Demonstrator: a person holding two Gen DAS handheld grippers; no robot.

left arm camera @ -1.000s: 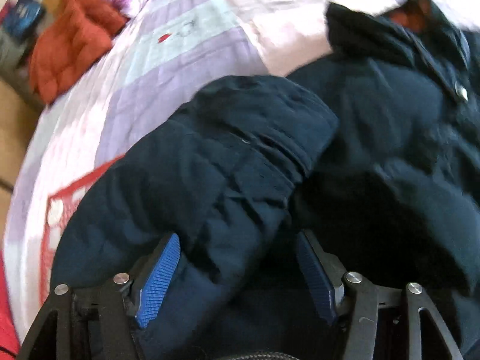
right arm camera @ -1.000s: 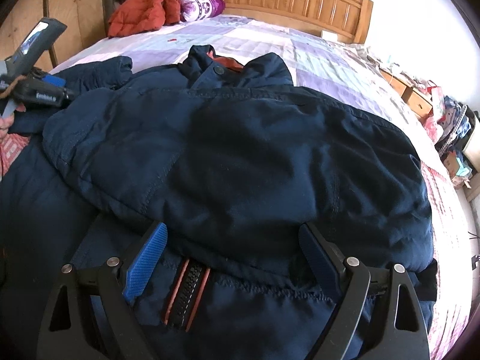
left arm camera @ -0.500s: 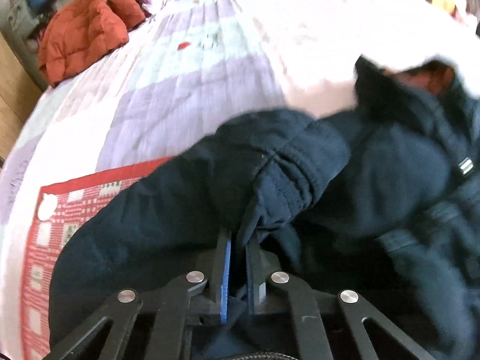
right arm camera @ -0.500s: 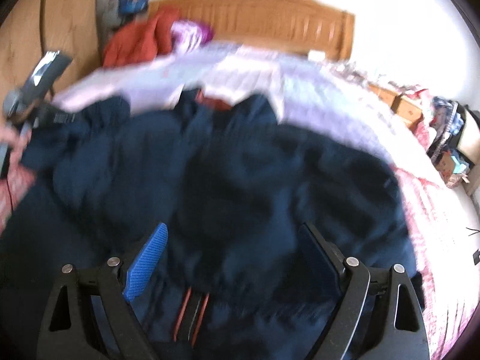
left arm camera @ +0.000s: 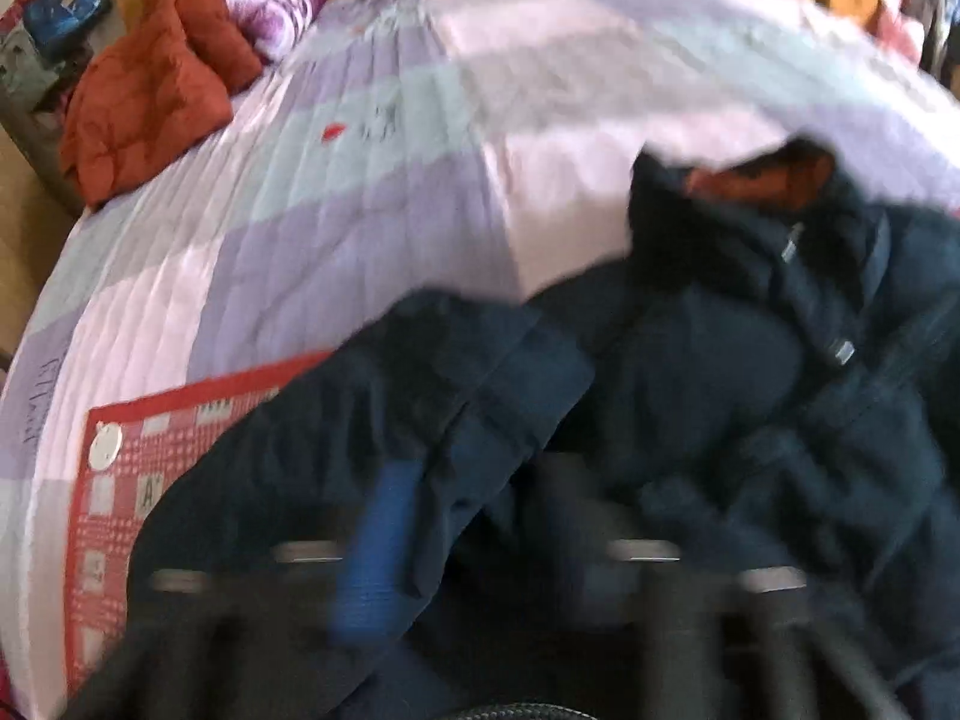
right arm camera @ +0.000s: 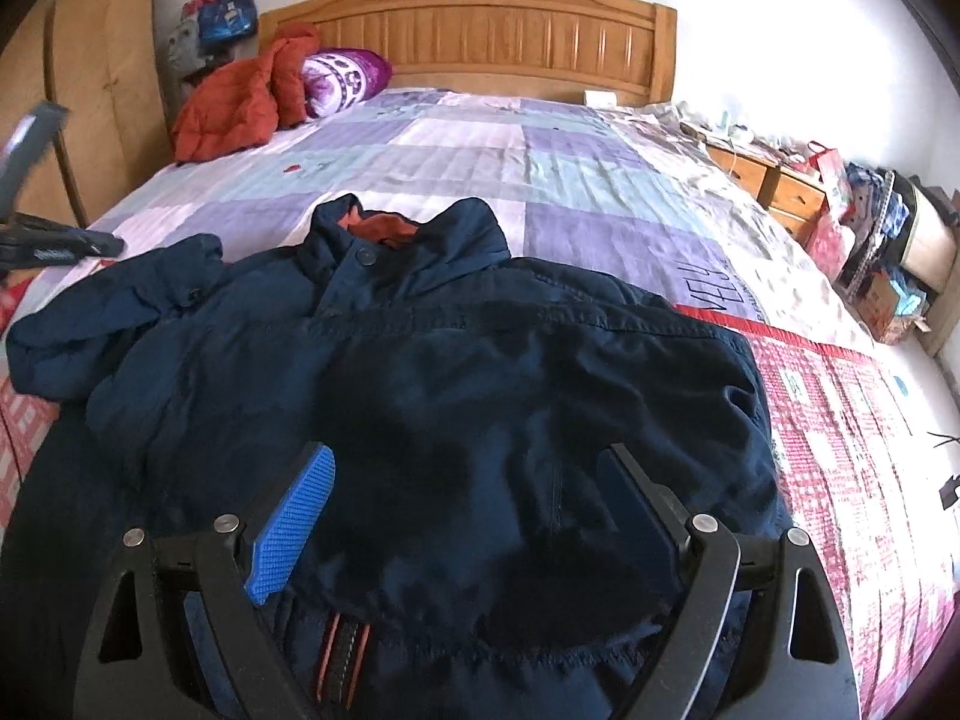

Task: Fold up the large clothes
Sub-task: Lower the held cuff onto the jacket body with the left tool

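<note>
A dark navy jacket (right arm camera: 456, 372) with an orange-lined collar (right arm camera: 384, 225) lies on the bed, one side folded over its middle. Its left sleeve (left arm camera: 432, 420) lies bunched toward the bed's left side and also shows in the right wrist view (right arm camera: 120, 300). My left gripper (left arm camera: 468, 516) is blurred by motion, its jaws spread apart, with the sleeve cuff lying between them. My right gripper (right arm camera: 468, 492) is open and hovers over the folded jacket body near its hem. The left gripper also shows at the left edge of the right wrist view (right arm camera: 48, 240).
The bed has a purple and pink patchwork quilt (right arm camera: 510, 162) and a wooden headboard (right arm camera: 480, 36). An orange-red jacket (right arm camera: 240, 102) and a purple pillow (right arm camera: 342, 78) lie at the head. A cluttered nightstand (right arm camera: 792, 192) stands on the right, a wooden cabinet (right arm camera: 102, 90) on the left.
My left gripper shut on the sleeve cuff half a second ago and has now spread open while moving. My right gripper has stayed open and drawn back over the jacket.
</note>
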